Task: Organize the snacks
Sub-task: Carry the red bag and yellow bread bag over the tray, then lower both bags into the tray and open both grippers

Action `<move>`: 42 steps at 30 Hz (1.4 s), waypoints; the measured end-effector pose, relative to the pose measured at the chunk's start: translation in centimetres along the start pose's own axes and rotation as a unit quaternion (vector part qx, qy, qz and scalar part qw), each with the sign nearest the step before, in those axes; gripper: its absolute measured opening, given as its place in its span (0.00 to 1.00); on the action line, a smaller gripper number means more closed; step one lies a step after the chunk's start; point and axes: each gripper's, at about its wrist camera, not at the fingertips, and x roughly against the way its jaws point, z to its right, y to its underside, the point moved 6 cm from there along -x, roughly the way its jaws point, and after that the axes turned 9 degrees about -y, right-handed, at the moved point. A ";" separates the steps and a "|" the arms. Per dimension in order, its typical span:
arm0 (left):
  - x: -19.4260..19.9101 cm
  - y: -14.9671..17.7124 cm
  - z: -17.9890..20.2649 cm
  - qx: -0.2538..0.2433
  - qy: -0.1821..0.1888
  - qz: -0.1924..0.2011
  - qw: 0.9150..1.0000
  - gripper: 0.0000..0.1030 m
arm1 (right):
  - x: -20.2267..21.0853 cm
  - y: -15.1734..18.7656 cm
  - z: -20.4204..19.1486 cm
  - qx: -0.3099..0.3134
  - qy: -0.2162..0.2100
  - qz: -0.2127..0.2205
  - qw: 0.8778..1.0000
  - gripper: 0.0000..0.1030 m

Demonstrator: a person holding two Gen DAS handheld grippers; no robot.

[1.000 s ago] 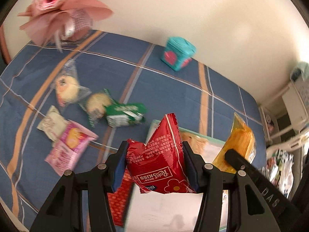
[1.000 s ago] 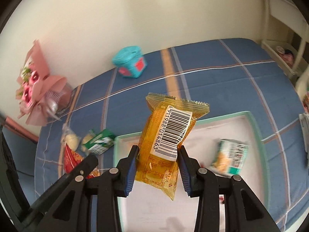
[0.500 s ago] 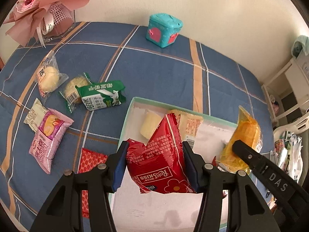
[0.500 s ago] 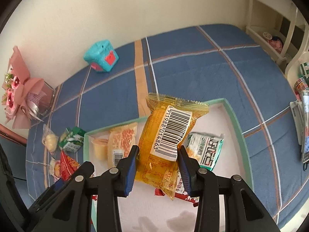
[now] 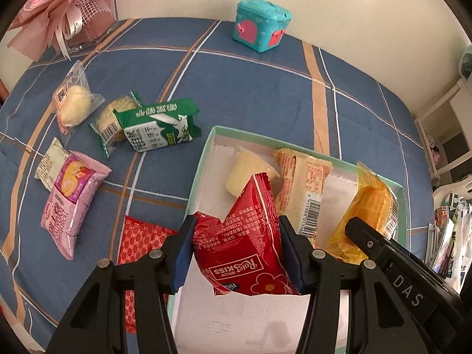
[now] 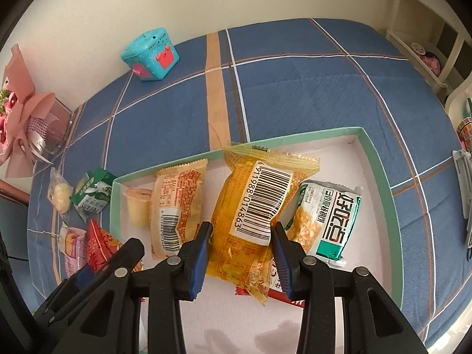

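The left gripper (image 5: 236, 253) has its fingers closed on a red snack packet (image 5: 239, 244) and holds it above the near part of the box (image 5: 203, 159). The right gripper (image 6: 240, 253) has its fingers pressed on a yellow snack packet (image 6: 250, 212), the one with the large barcode label, also above the box, beside the left one.

Under them, the box with the green rim already contains several snacks: a small pudding cup (image 6: 137, 209) in the far-left corner, an orange packet (image 6: 177, 203) next to it, a white-and-green packet (image 6: 327, 221) toward the right, and one red-and-white wrapper (image 6: 280, 290) mostly hidden under the yellow packet.

Outside the box, on the blue checked surface (image 5: 265, 94), some snacks still wait: a red patterned packet (image 5: 138, 239) just beside the box wall, a pink packet (image 5: 70, 200) that lies partly on a pale packet (image 5: 48, 162), then a green packet (image 5: 159, 128) that overlaps a clear-wrapped cookie (image 5: 110, 121), and a pale bun (image 5: 72, 104) in clear film.

Farther, near the wall, stand a teal toy box (image 5: 261, 28) and a pink bouquet (image 5: 62, 8).

I judge the task about half done: four snacks are inside, two are about to be placed, and six remain.
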 end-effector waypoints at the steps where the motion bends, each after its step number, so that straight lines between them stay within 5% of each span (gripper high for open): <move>1: -0.1 0.1 0.0 0.000 -0.002 -0.002 1.000 0.54 | 0.0 0.1 0.0 0.001 0.001 0.000 1.000 0.41; 16: -1.8 0.4 0.7 -0.007 -0.024 -0.015 1.000 0.56 | -0.1 0.2 0.8 -0.006 0.011 -0.003 1.000 0.42; 28: -1.0 0.2 1.1 -0.004 -0.021 -0.011 1.000 0.60 | 1.6 -0.3 1.1 0.008 0.030 0.001 1.000 0.57; 34: 1.2 -0.5 1.2 -0.002 -0.013 0.016 1.000 0.75 | 4.8 -1.1 0.6 0.018 0.023 0.031 0.999 0.65; 42: 4.0 -2.1 -0.3 0.020 -0.009 0.053 0.998 0.76 | 8.4 -2.6 1.0 0.010 0.028 0.073 0.997 0.66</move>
